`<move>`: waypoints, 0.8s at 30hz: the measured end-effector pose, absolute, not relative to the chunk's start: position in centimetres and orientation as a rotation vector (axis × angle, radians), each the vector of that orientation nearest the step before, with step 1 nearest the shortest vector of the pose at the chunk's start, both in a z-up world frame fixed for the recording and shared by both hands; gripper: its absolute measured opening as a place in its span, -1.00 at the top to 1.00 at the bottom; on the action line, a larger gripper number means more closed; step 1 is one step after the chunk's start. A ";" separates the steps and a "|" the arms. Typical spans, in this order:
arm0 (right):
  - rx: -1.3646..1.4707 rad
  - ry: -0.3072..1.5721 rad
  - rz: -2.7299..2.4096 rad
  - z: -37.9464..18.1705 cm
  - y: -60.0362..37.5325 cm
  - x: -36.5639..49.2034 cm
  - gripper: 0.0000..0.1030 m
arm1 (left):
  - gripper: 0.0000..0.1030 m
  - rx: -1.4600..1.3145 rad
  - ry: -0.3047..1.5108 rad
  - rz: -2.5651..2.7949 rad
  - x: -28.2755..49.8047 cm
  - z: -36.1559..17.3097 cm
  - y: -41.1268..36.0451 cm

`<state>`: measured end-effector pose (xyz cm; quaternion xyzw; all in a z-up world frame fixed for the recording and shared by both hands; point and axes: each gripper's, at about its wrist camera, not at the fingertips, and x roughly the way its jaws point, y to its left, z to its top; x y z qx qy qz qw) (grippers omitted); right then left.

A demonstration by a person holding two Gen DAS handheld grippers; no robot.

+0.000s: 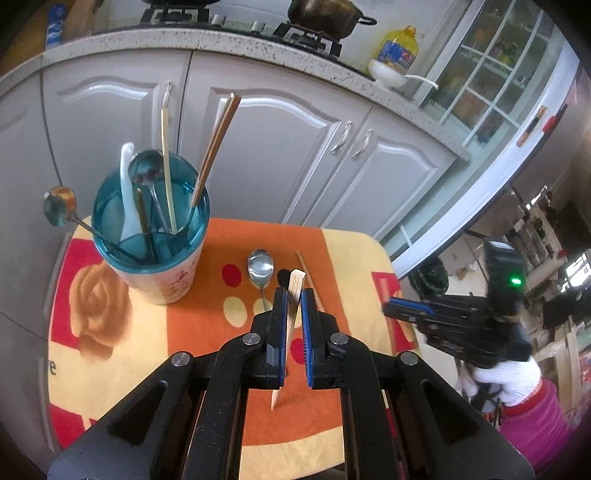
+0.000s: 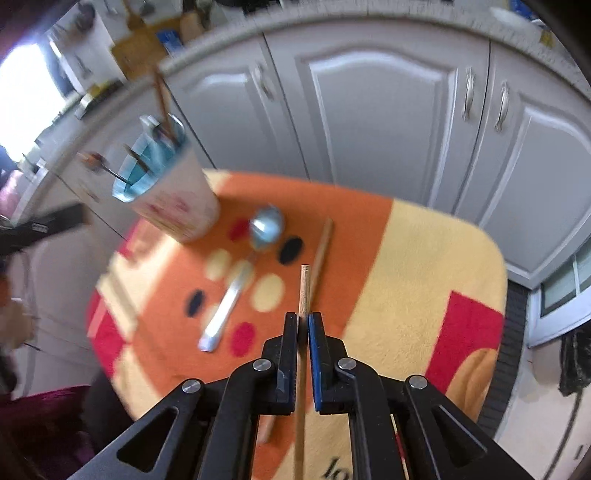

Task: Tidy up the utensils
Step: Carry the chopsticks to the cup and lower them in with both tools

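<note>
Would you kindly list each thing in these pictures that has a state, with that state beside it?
Left tongs: shut on a pale chopstick, lifted off the cloth.
Right tongs: shut on a wooden chopstick.
Cup: upright, holding spoons and chopsticks.
Metal spoon: lying on the cloth, bowl up.
Loose chopstick: lying flat beside the spoon.
Cupboard doors: closed.

grey cabinets (image 1: 266, 155), oil bottle (image 1: 400, 48), pot (image 1: 325, 14)
</note>
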<state>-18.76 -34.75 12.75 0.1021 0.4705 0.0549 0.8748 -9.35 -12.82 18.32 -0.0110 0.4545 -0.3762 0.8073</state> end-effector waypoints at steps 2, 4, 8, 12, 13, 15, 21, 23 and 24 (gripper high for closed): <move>0.213 0.946 0.131 14.1 -34.5 -20.2 0.90 | 0.89 -0.027 0.965 -0.809 -9.6 18.9 -12.5; 0.209 0.920 0.137 15.2 -34.1 -21.4 0.90 | 0.89 -0.024 0.958 -0.812 -9.9 19.3 -12.3; 0.185 0.882 0.156 17.0 -32.9 -22.8 0.90 | 0.89 -0.021 0.942 -0.818 -10.2 20.2 -12.1; 0.155 0.851 0.167 18.9 -31.9 -23.4 0.90 | 0.89 -0.022 0.921 -0.820 -10.5 21.3 -11.9; 0.150 0.840 0.167 19.5 -31.8 -23.6 0.90 | 0.89 -0.020 0.911 -0.821 -10.6 21.8 -11.8; 0.136 0.818 0.172 20.4 -31.7 -23.7 0.90 | 0.89 -0.023 0.899 -0.820 -10.6 22.5 -11.5; 0.072 0.748 0.204 24.3 -30.1 -22.7 0.90 | 0.89 -0.057 0.857 -0.804 -9.6 25.5 -9.9; 0.055 0.716 0.219 25.9 -29.5 -21.8 0.90 | 0.89 -0.068 0.835 -0.794 -8.9 26.9 -9.2; 0.048 0.702 0.227 26.7 -29.2 -21.4 0.90 | 0.89 -0.070 0.824 -0.787 -8.7 27.5 -8.9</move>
